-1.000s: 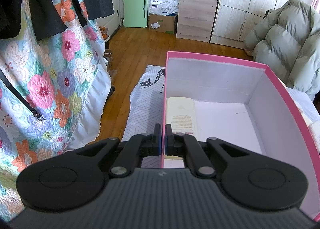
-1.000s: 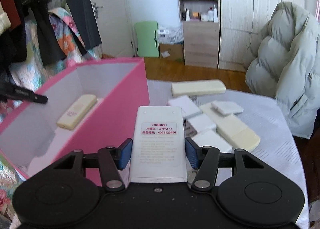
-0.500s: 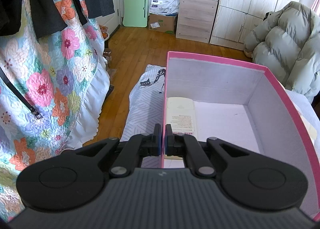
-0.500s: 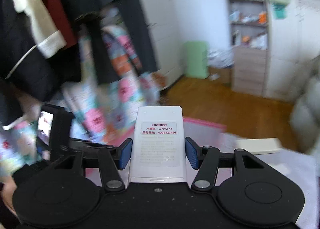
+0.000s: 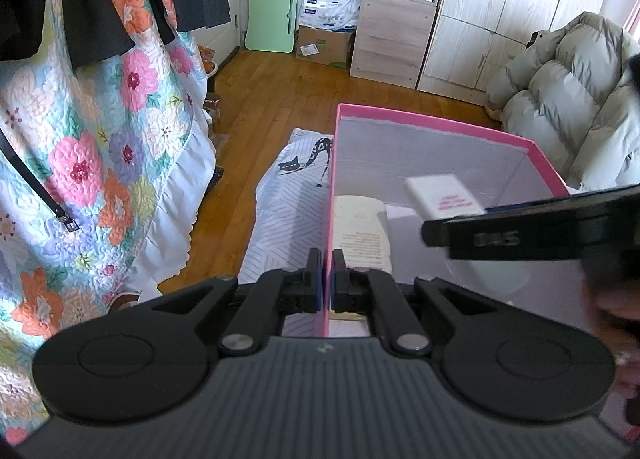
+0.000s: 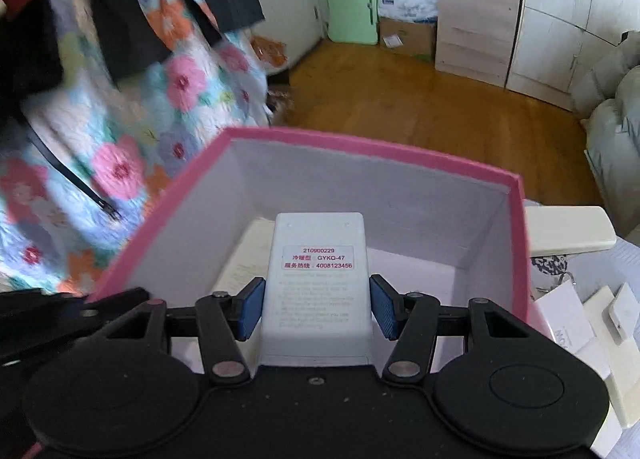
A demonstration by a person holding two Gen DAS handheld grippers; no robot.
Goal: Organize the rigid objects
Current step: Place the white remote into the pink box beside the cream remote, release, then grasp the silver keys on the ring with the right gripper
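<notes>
White remote (image 6: 318, 283) clamped between the right gripper (image 6: 318, 309) jaws, hanging over the open pink box (image 6: 372, 147), right above the cream remote (image 5: 362, 233) already lying on the bottom. Left gripper (image 5: 326, 279) jaws pinched shut on the box's near wall, steadying it. Looks like mid drop-off: next up, lower into the free floor space, then let go.

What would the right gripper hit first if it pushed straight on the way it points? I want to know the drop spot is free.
Probably the cream remote already lying in the pink box: the white remote held by the right gripper partly overlaps it, though depth is unclear.
</notes>
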